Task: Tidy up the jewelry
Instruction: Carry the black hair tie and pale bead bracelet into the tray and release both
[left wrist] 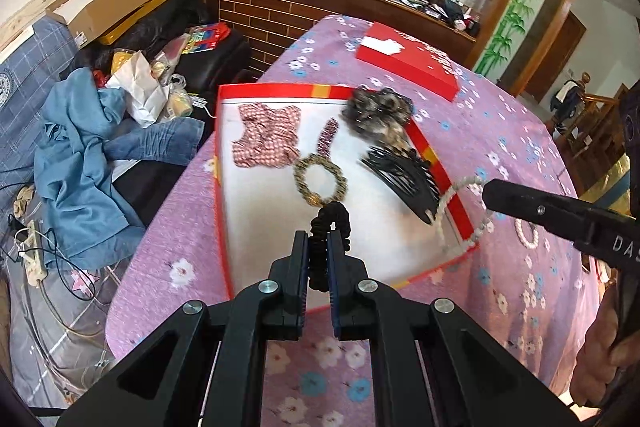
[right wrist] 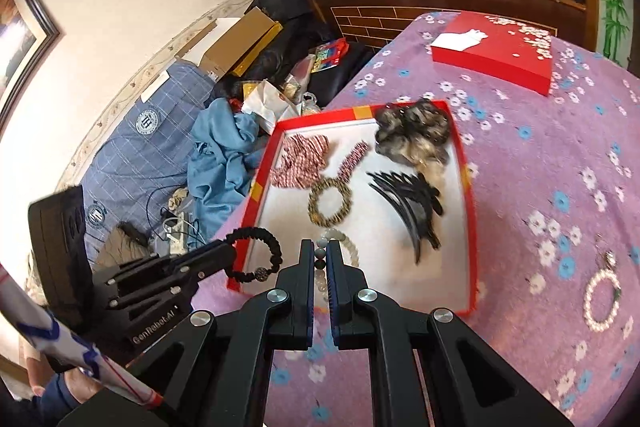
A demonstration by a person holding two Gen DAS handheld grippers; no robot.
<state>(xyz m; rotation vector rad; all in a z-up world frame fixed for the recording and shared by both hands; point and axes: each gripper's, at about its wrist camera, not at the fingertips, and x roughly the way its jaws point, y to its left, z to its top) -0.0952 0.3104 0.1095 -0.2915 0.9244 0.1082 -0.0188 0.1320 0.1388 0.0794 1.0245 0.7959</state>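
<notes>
The left gripper (left wrist: pixel 318 247) pinches a black beaded bracelet (right wrist: pixel 253 254), and the right gripper (right wrist: pixel 320 255) pinches a pale bead bracelet (right wrist: pixel 340 247), both over the red-rimmed white tray (right wrist: pixel 472 203).

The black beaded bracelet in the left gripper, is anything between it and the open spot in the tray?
Nothing visible blocks it. The black beaded bracelet hangs from the left gripper at the red tray near-left corner, over bare white floor beside the leopard ring.
</notes>
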